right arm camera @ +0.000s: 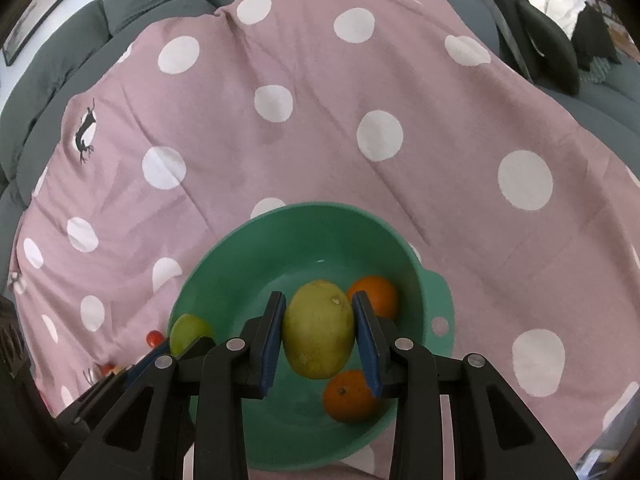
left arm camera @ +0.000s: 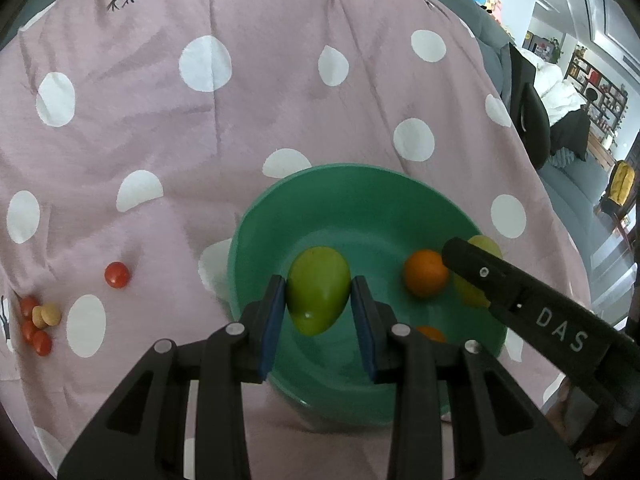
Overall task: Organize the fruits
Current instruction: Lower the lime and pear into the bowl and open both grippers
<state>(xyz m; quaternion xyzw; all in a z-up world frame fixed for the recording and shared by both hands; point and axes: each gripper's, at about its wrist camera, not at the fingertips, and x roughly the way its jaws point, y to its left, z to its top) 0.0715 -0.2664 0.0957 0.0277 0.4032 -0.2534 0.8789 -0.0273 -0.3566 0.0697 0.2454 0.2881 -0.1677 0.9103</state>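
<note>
Fingers of left gripper pinched a green mango, long axis upright, over the green bowl; right gripper held a yellow mango above oranges at 5 o'clock.

Both views are evenly lit by soft, diffuse indoor light, moderately bright, with a slightly washed, pinkish cast. Shadows are faint: a soft one lies inside the green bowl beneath the fruit. A small glare spot shows on the green fruit. Strong fisheye distortion bends the polka-dot cloth outward, and dark vignetting fills the corners. The room at the right edge of the left view looks brighter and slightly soft.
</note>
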